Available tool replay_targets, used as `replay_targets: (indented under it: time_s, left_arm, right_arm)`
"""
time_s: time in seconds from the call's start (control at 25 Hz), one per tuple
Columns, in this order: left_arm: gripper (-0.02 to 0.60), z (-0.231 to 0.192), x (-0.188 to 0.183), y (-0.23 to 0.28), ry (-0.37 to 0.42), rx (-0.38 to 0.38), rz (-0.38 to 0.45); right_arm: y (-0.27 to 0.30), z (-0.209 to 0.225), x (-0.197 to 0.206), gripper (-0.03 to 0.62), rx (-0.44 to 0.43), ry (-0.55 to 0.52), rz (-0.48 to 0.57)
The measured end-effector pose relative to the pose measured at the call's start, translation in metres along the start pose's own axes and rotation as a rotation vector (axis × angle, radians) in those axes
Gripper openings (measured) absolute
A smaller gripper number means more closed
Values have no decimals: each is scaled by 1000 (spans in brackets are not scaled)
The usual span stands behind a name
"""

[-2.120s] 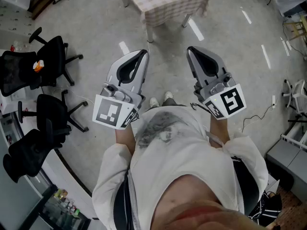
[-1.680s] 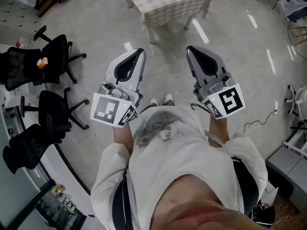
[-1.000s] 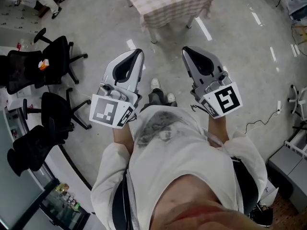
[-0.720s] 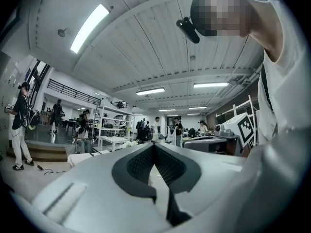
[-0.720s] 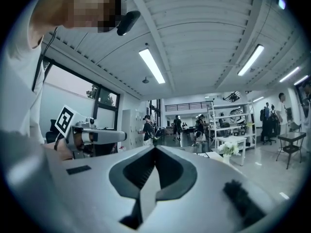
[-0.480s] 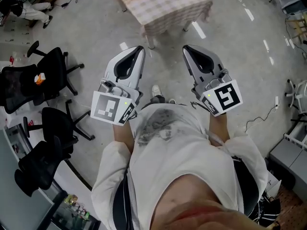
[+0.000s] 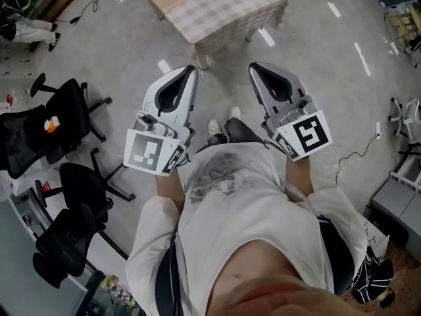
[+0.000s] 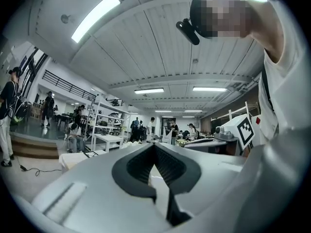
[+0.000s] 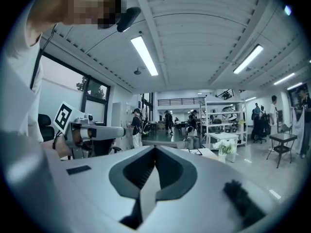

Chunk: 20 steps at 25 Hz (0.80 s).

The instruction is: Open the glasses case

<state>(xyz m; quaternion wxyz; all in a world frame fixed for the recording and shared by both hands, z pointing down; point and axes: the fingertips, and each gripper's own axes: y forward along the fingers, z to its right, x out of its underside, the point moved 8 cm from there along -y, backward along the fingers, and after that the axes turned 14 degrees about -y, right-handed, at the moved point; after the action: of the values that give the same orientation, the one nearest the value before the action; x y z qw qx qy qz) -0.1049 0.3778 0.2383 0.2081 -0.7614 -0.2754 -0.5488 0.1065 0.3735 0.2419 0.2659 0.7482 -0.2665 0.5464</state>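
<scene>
Short of the bench, we held left tongs and right tongs pressed together, empty; shut, they might shove the case.

1. Open air right in front of my left gripper and right gripper, with bare grey polished floor below, so both have room to go forward.
2. First thing in the way ahead is the low table with the beige checked cloth, near the tips.
3. My left side is tight: a bunch of black mesh office chairs on wheeled bases.
4. The right is roomier, just a thin dark cable flat on the floor, then a white metal frame and a grey cabinet well off.
5. The grippers sit apart with a free gap between them.
</scene>
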Motion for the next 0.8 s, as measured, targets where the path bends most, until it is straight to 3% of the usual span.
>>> replay_targets:
  time_s: [0.24,0.8]
  left_arm:
    - [8,-19,5,35,-21,-20,-22]
    - [9,-40,-17,133,24,-66,-12]
  right_arm:
    - [24,36,18,15,-12,20,-4]
    - [78,134,26,15,-81,9,61]
